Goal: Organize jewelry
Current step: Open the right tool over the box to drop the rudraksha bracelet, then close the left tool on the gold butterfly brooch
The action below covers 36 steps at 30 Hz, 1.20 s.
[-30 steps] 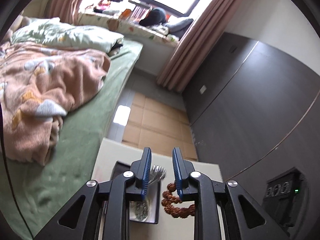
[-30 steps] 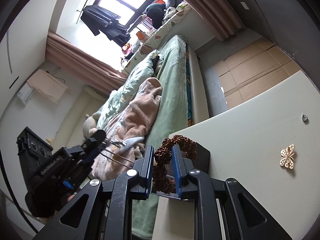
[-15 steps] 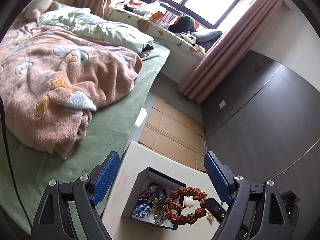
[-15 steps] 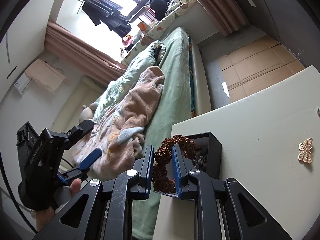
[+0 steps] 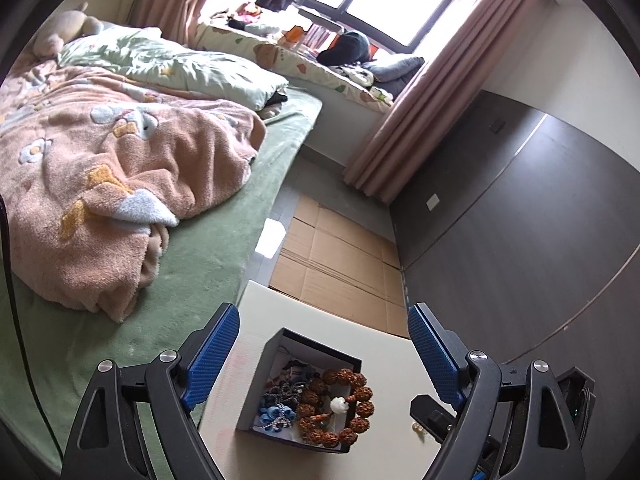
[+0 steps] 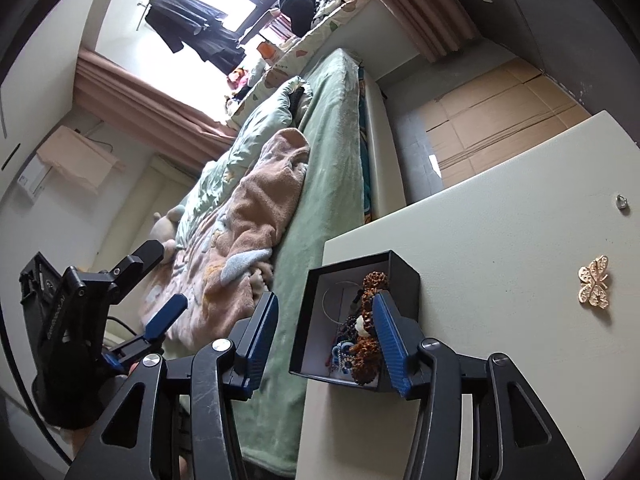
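Observation:
A black jewelry box (image 5: 316, 350) with a white inside stands on the cream table (image 5: 384, 356) near its left edge. A brown bead bracelet (image 5: 356, 400) with a white charm lies in it on top of a silver chain and blue pieces. My left gripper (image 5: 324, 354) is open wide, high above the box. My right gripper (image 6: 326, 336) is open and empty, its fingers either side of the box (image 6: 404, 276); the bracelet (image 6: 370, 284) rests inside. A gold butterfly brooch (image 6: 595, 286) and a small ring (image 6: 621, 200) lie on the table to the right.
A bed with a green sheet (image 5: 224, 248) and a peach blanket (image 5: 120, 184) runs along the table's left side. Cardboard (image 5: 340, 256) covers the floor beyond. A dark wall (image 5: 520, 220) stands to the right. Small pearls (image 5: 418, 428) lie on the table by the right gripper's body.
My right gripper has opened and let the bracelet drop into the box. My left gripper opened wide and rose higher above the box.

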Available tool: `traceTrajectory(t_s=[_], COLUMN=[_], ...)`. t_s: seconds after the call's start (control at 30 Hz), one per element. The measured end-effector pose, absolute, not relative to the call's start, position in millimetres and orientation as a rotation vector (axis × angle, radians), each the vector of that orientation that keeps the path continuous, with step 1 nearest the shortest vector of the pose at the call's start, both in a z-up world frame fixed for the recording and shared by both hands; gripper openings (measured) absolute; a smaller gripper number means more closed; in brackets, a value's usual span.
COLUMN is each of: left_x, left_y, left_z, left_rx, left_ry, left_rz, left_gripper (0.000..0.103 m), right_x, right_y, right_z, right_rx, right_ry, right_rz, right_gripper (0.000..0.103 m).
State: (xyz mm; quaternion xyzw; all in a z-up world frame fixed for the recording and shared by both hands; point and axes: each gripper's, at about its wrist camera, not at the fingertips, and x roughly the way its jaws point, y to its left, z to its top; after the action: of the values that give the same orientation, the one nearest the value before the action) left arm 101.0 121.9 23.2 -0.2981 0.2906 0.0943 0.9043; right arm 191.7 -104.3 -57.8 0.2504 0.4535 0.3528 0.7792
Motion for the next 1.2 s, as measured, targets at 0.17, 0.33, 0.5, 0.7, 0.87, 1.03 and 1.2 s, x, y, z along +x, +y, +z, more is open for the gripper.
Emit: traceTrajectory(t_s=[0.17,0.33,0.5,0.7,0.87,1.03,1.2], left_x=[103.6,109.6,116.7,127.9,138.0,148.4,156.6], left_y=[104.8,80.7,53.3,15.8,-7.8,-31.1,-43.8], left_z=[21.5,17.9,16.6,12.6,6.7,-0.5,-5.7], left_rx=[-0.566,-0.512,-0.467,-0.371,-0.333,-0.284,-0.253], left_ry=[0.607,0.626,0.627,0.667,0.714,0.753,0.774], left_rz=[0.163,0.131,0.082,0.039,0.001,-0.006,-0.026], left_gripper=[0.087,0.087,0.087,0.087,0.087,0.096,0.096], right_x=[187.8,190.2,196.5,198.7,201.1,203.1,207.1], right_y=[-126.2,-158.7,-198.9,-246.0,-276.5,-301.7,-311.1], right_z=[-53.8,-56.0,-64.6,-70.6,-75.6,-86.2,-86.1], right_rx=[0.543,0.566,0.569,0.616,0.657,0.730,0.721], right_ry=[0.963,0.962,0.988,0.988,1.003,1.033,1.037], right_rz=[0.726,0.658,0.527,0.438,0.355,0.299,0.261], right_gripper=[0.050,0.050,0.058,0.078,0.100,0.103,0.103])
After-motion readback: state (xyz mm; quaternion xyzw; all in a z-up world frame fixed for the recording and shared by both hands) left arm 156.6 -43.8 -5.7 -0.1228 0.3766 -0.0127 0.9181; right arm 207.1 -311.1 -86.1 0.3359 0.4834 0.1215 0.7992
